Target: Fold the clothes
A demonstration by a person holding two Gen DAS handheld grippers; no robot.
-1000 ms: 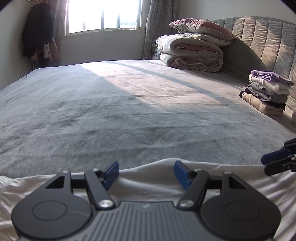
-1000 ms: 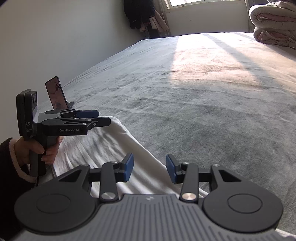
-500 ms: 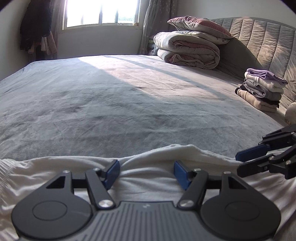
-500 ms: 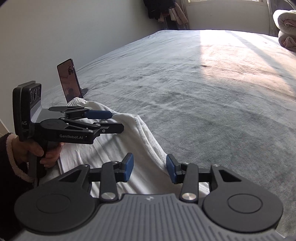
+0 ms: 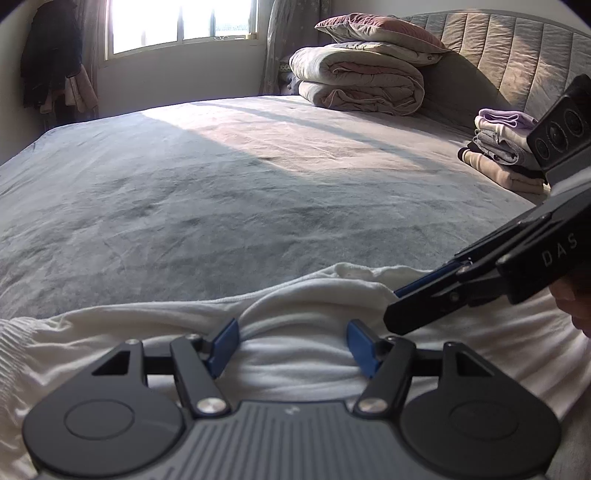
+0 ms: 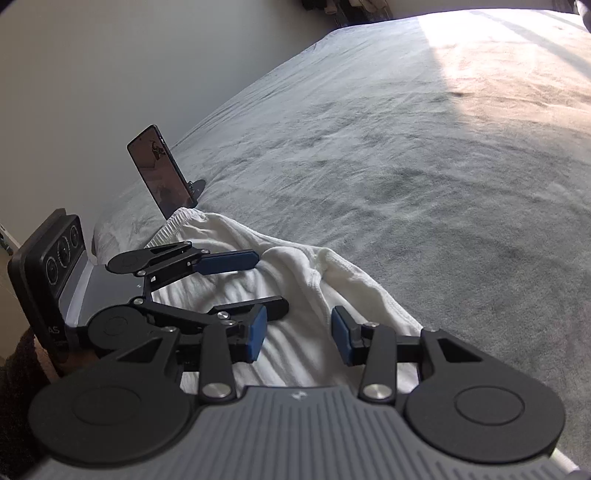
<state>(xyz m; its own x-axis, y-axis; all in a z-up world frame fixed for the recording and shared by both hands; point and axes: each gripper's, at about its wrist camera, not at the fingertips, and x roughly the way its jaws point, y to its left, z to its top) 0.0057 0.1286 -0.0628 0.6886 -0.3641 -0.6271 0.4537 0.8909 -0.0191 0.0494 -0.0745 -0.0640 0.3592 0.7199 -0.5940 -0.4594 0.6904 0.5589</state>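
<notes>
Rumpled white garment (image 5: 303,332) on grey bed (image 5: 221,192), both tools (image 5: 291,345) (image 6: 297,338) spread wide above it.

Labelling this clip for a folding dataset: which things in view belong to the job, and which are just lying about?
In the job:
white garment
left gripper, open
right gripper, open
stack of folded clothes

Lying about:
phone on a stand
folded quilt
pillow
hanging clothes
</notes>
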